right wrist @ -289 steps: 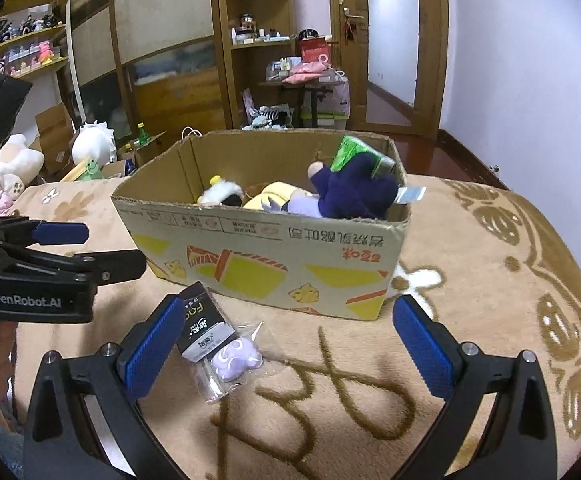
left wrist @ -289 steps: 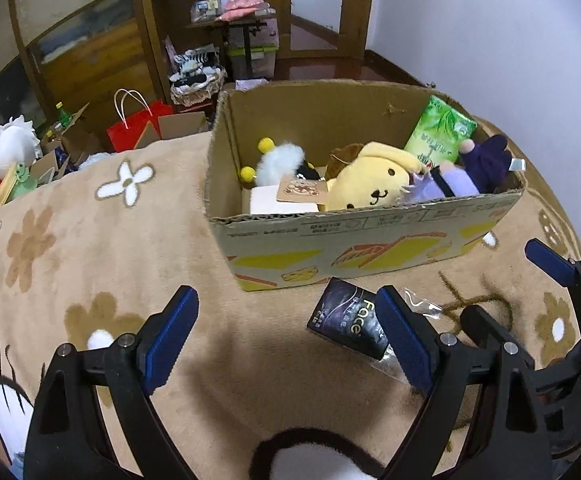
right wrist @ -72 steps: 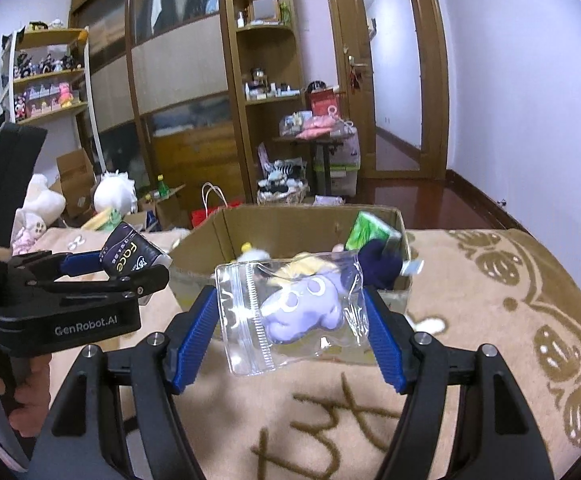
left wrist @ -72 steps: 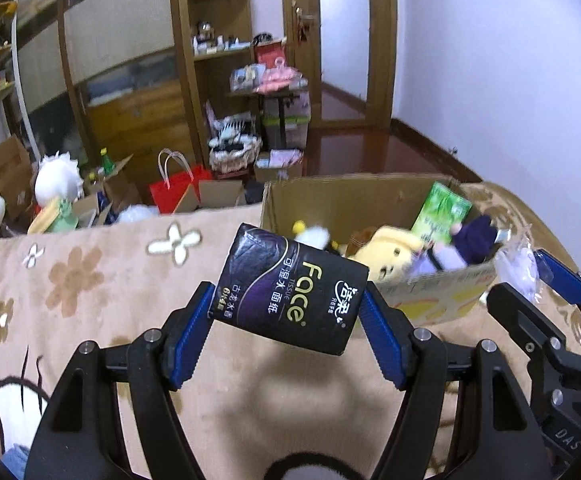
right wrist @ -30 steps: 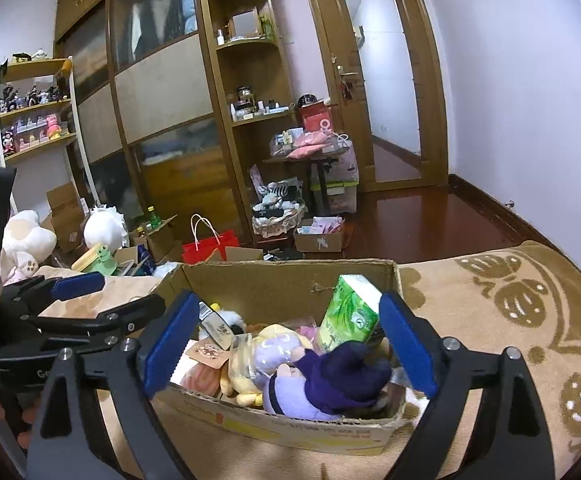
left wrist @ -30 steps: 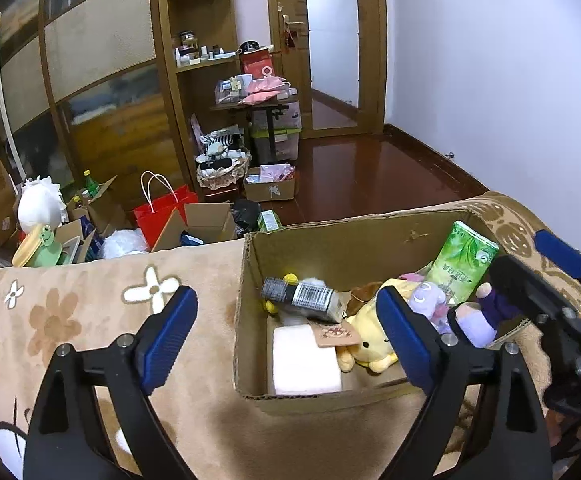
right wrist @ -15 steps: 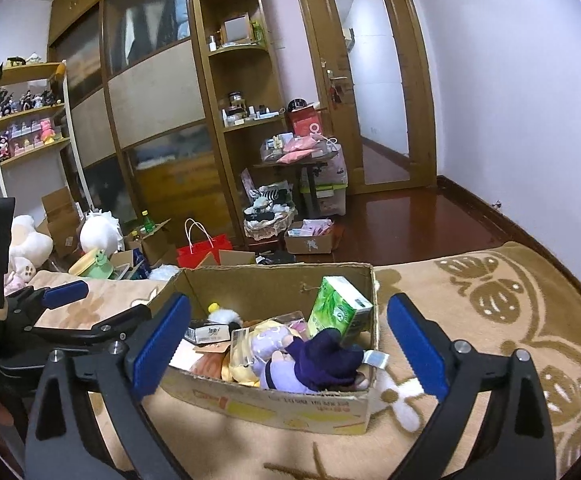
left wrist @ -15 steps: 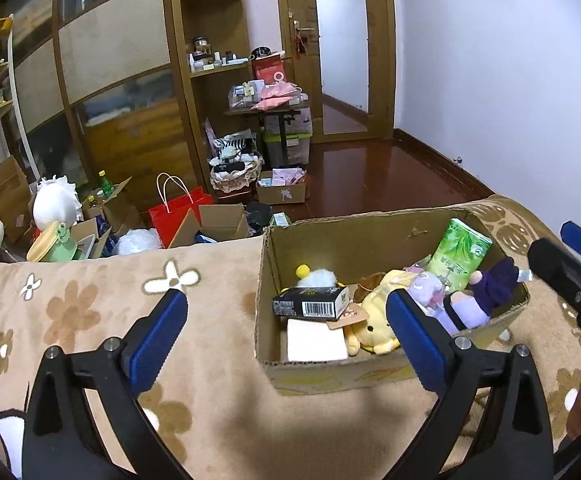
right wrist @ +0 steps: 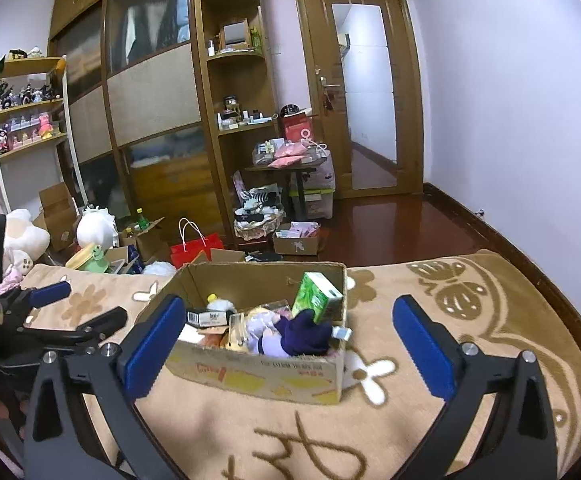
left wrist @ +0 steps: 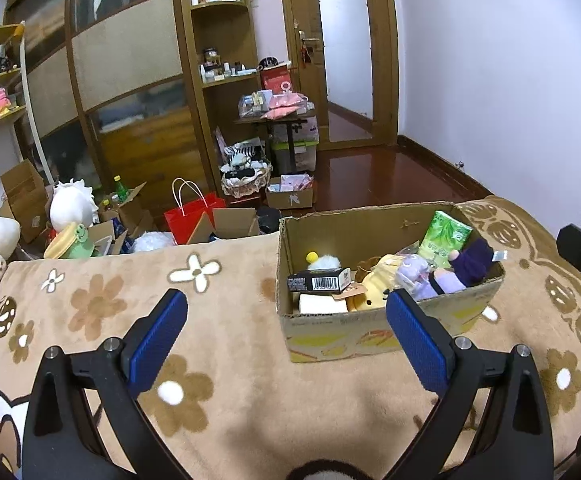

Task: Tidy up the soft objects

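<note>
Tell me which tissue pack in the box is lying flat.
The black tissue pack, barcode side showing, at the left end of the cardboard box. The green tissue pack stands upright at the far right corner.

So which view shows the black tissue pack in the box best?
Left wrist view: the black tissue pack lies unobstructed in the box, barcode side showing. In the right wrist view it is smaller, close behind a blue pad.

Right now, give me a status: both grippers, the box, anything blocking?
Left gripper open, empty. Right gripper open, empty. Black tissue pack and bagged purple toy lie in the cardboard box. Nothing in the way.
</note>
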`<state>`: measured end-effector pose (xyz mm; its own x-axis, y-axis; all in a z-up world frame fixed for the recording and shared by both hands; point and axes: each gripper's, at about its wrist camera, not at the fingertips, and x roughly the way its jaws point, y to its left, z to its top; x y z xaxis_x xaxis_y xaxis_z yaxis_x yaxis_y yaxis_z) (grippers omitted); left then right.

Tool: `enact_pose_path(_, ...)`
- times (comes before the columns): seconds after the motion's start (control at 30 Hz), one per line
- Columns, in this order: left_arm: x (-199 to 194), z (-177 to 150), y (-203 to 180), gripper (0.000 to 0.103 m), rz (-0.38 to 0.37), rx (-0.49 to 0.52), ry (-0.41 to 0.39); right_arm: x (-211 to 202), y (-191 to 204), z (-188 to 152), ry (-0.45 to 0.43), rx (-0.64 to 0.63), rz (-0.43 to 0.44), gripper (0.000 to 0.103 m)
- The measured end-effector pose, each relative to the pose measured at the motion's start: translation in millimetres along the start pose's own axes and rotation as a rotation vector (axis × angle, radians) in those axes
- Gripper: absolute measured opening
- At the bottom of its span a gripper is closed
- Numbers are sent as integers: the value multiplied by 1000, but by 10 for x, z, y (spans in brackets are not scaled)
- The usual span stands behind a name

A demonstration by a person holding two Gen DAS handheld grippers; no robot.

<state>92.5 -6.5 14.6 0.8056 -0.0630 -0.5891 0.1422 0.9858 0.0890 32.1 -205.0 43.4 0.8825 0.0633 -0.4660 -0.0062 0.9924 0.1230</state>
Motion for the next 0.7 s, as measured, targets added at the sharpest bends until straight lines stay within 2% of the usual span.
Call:
enact_pose_path(0.13, -157, -74, 59, 99, -14, -23, 3, -187, 4, -34, -5, -7, -8, 103)
enact_pose_path(0.47, -479, -258, 95, 99, -23, -8, -8, -485, -17, -173, -11, 4, -30, 103)
enact_pose_path(0.7, -545, -304, 48, 99, -23, 10, -11, -612, -59, -243, -26, 7, -49, 103)
